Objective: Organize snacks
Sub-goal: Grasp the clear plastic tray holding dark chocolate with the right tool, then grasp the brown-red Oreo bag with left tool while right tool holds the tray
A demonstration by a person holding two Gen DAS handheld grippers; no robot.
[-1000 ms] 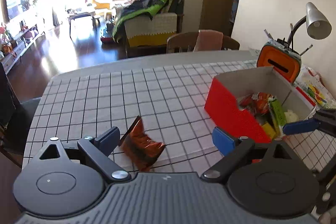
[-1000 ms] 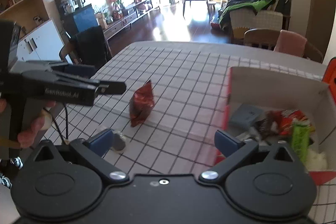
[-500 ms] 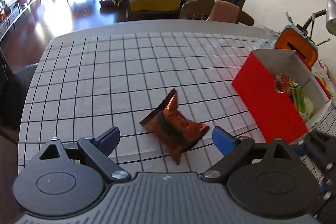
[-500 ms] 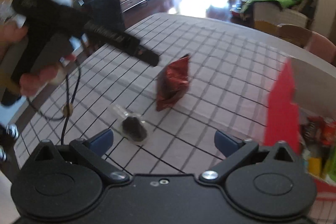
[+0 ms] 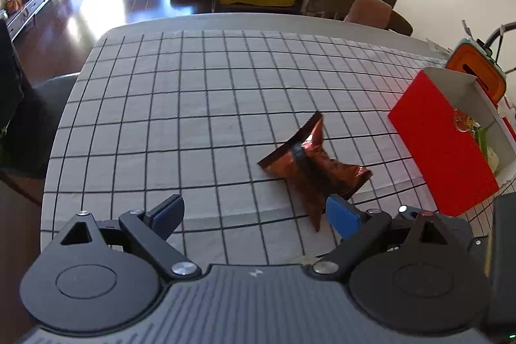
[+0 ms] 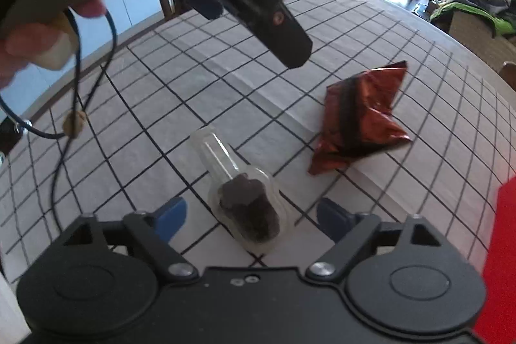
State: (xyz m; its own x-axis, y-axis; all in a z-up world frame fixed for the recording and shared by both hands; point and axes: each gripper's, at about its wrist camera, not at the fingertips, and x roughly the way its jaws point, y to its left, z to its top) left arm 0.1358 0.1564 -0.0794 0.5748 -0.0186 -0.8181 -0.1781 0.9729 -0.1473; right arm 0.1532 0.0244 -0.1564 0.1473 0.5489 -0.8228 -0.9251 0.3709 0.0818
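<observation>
While several snacks already lay in the red box (image 5: 441, 147) at the table's right edge, the copper-red packet (image 5: 317, 166) and the clear-wrapped dark snack (image 6: 248, 208) still sat loose mid-table, the left gripper (image 5: 254, 215) spread and empty, the right gripper (image 6: 246, 215) closing around the clear-wrapped snack without yet pressing it.

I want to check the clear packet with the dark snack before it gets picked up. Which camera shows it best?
The right wrist view: the clear packet lies on the checked tablecloth, between the closing pads of the right gripper, not yet pinched. The left wrist view does not show it, only the brown bag and red box.

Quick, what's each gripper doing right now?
Left gripper: open, holding nothing.
Right gripper: closing around the clear packet, not gripping yet.
</observation>
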